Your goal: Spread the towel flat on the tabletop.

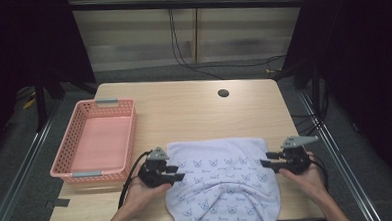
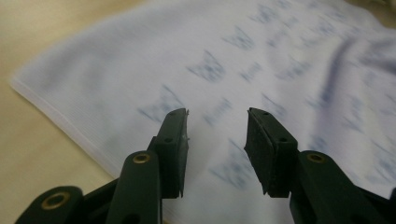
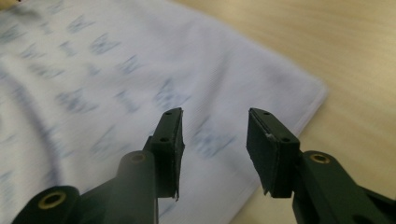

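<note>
While both claws gape empty, left claw [image 1: 179, 174], right claw [image 1: 266, 159], cloth [image 1: 222, 182] seemingly lengthwise toward person.

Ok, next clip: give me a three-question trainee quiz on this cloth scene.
1. True or false: the left tongs are clamped on the white patterned cloth.
2. Which side of the table does the pink basket sit on, seen from the high view? A) left B) right C) far centre
3. What lies inside the basket?

Key
1. False: both the left and right tongs stand open over the cloth's edges, nothing between the pads.
2. A
3. Nothing; it is empty.
</note>
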A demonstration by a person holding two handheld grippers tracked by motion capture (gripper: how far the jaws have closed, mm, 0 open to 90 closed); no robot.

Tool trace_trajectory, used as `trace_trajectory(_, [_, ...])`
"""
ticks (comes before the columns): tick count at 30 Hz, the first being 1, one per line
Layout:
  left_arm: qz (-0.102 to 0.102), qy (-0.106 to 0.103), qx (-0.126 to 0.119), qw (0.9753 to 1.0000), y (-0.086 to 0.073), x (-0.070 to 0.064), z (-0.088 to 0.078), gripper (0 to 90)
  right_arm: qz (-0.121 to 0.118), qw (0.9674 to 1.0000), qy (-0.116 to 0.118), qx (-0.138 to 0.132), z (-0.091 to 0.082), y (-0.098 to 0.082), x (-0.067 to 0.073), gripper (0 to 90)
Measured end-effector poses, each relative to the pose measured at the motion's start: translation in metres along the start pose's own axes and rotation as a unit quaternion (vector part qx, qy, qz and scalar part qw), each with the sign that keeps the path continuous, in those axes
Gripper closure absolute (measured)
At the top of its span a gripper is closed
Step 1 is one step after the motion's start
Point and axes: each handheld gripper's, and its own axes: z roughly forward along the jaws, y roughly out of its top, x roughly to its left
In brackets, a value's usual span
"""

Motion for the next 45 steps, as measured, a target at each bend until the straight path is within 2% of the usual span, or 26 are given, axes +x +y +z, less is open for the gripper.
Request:
trace_trajectory(1, [0.0,0.003,0.001,1.0,0.005,0.007,0.006,58.5,0.005,1.0,-0.004,-0.002,0.007,0.005,-0.009,55.5])
trace_trajectory(2, [0.001,0.016,-0.003,0.9999,0.01,0.013,0.011,58.5,0.01,0.9998,-0.015,-0.001,0.014,0.01,-0.017,54.9])
trace_trajectory(3, [-0.016,0.018,-0.01,0.9997,0.013,0.021,0.016,58.6,0.01,0.9997,-0.024,0.003,0.021,0.014,-0.025,54.4])
trace_trajectory(4, [-0.025,0.013,-0.01,0.9996,0.015,0.025,0.019,58.6,0.012,0.9993,-0.036,0.001,0.028,0.018,-0.033,53.2])
trace_trajectory(5, [-0.024,0.023,-0.016,0.9993,0.017,0.027,0.022,58.7,0.016,0.999,-0.041,0.0,0.032,0.021,-0.037,52.6])
trace_trajectory(8, [-0.014,0.032,-0.006,0.9994,0.021,0.032,0.028,57.3,0.021,0.9987,-0.046,0.005,0.044,0.025,-0.053,51.1])
trace_trajectory(10, [-0.023,0.037,-0.014,0.999,0.023,0.036,0.03,55.3,0.024,0.999,-0.036,0.015,0.05,0.026,-0.059,50.0])
trace_trajectory(11, [-0.029,0.044,-0.019,0.9984,0.023,0.038,0.031,55.0,0.034,0.9988,-0.033,0.011,0.051,0.026,-0.06,50.0])
trace_trajectory(14, [-0.04,0.043,-0.019,0.9981,0.023,0.043,0.033,53.0,0.021,0.9988,-0.042,0.016,0.055,0.025,-0.057,50.3])
trace_trajectory(16, [-0.035,0.046,-0.011,0.9983,0.022,0.045,0.034,51.6,0.022,0.9986,-0.042,0.024,0.058,0.025,-0.056,51.1])
trace_trajectory(17, [-0.036,0.05,-0.015,0.998,0.021,0.046,0.034,51.3,0.015,0.9987,-0.044,0.021,0.061,0.024,-0.056,51.1])
trace_trajectory(19, [-0.05,0.057,-0.022,0.9969,0.021,0.05,0.032,49.6,0.029,0.9987,-0.038,0.017,0.063,0.026,-0.057,53.4])
trace_trajectory(20, [-0.051,0.06,-0.025,0.9966,0.021,0.052,0.032,48.4,0.027,0.9986,-0.04,0.022,0.063,0.027,-0.057,55.8])
trace_trajectory(21, [-0.052,0.066,-0.025,0.9962,0.02,0.054,0.031,48.1,0.022,0.9988,-0.04,0.02,0.063,0.027,-0.056,62.8])
trace_trajectory(22, [-0.054,0.066,-0.021,0.9962,0.02,0.055,0.031,47.3,0.02,0.9991,-0.031,0.022,0.062,0.027,-0.056,70.8])
trace_trajectory(25, [-0.053,0.066,-0.023,0.9962,0.019,0.056,0.032,43.7,0.028,0.9992,-0.02,0.02,0.059,0.025,-0.054,84.5])
trace_trajectory(27, [-0.054,0.065,-0.023,0.9961,0.019,0.056,0.032,42.5,0.031,0.9993,-0.015,0.013,0.055,0.024,-0.053,86.2])
trace_trajectory(30, [-0.052,0.078,-0.027,0.9952,0.019,0.057,0.032,41.4,0.033,0.9993,-0.016,0.006,0.049,0.023,-0.053,86.5])
trace_trajectory(31, [-0.048,0.093,-0.031,0.9941,0.019,0.057,0.032,42.0,0.034,0.9993,-0.015,0.005,0.047,0.022,-0.053,86.5])
trace_trajectory(32, [-0.056,0.096,-0.037,0.9931,0.019,0.059,0.031,41.6,0.034,0.9993,-0.015,0.003,0.045,0.022,-0.054,86.5])
trace_trajectory(33, [-0.069,0.09,-0.039,0.9928,0.018,0.061,0.032,40.9,0.038,0.9992,-0.015,0.003,0.044,0.021,-0.055,86.5])
trace_trajectory(34, [-0.07,0.09,-0.035,0.9928,0.018,0.062,0.032,40.8,0.04,0.9991,-0.014,0.003,0.043,0.02,-0.055,86.5])
trace_trajectory(38, [-0.071,0.093,-0.048,0.9919,0.017,0.068,0.033,41.3,0.045,0.9989,-0.006,0.003,0.044,0.018,-0.057,86.3])
trace_trajectory(41, [-0.06,0.087,-0.052,0.993,0.017,0.07,0.035,43.0,0.048,0.9988,-0.004,0.005,0.044,0.018,-0.058,86.2])
trace_trajectory(44, [-0.047,0.066,-0.038,0.996,0.021,0.065,0.038,48.3,0.047,0.9989,0.0,0.003,0.045,0.018,-0.058,86.2])
trace_trajectory(45, [-0.034,0.055,-0.029,0.9975,0.022,0.063,0.039,52.6,0.048,0.9988,0.002,0.001,0.045,0.019,-0.058,86.2])
